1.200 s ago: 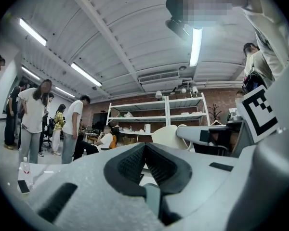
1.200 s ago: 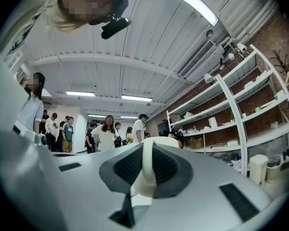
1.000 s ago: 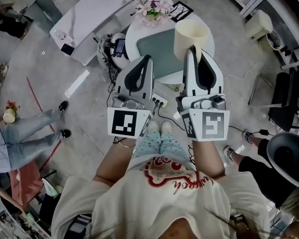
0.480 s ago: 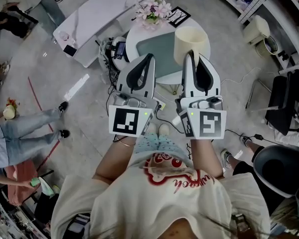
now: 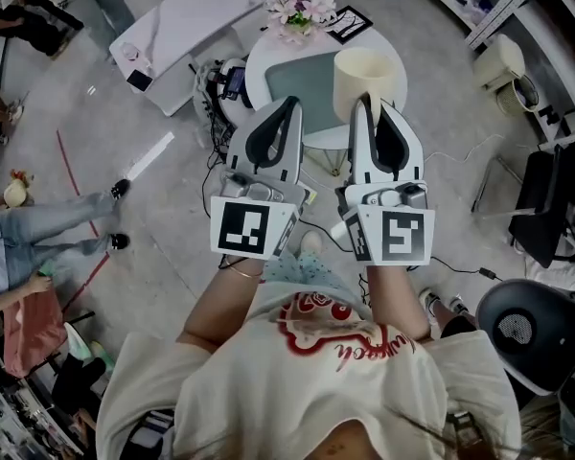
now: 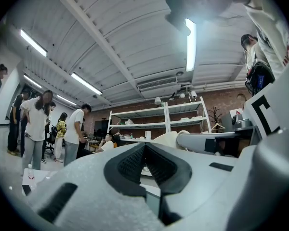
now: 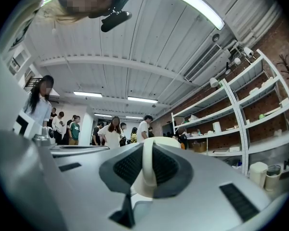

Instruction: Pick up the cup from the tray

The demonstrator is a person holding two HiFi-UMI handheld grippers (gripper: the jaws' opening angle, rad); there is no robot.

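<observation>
A cream cup (image 5: 365, 73) is held up in the air in the head view, clear of the grey-green tray (image 5: 300, 92) on the round white table below. My right gripper (image 5: 365, 104) is shut on the cup's wall. In the right gripper view the cream wall (image 7: 147, 177) stands pinched between the two dark pads (image 7: 169, 166). My left gripper (image 5: 293, 106) hovers just left of the cup, with its jaws shut and nothing between them (image 6: 145, 152). Both gripper views point up at the ceiling. The left gripper view catches part of the cup (image 6: 166, 138).
The round white table (image 5: 259, 65) also carries pink flowers (image 5: 305, 6) and a dark framed card (image 5: 347, 23). A white bench (image 5: 196, 22) stands to the left and cables (image 5: 216, 151) lie on the floor. People stand at the left, and an office chair (image 5: 519, 329) is at lower right.
The table, bench and floor have slid slightly in the head view as the person shifts. Both grippers and the held cup keep almost the same place, and the grip is unchanged.
</observation>
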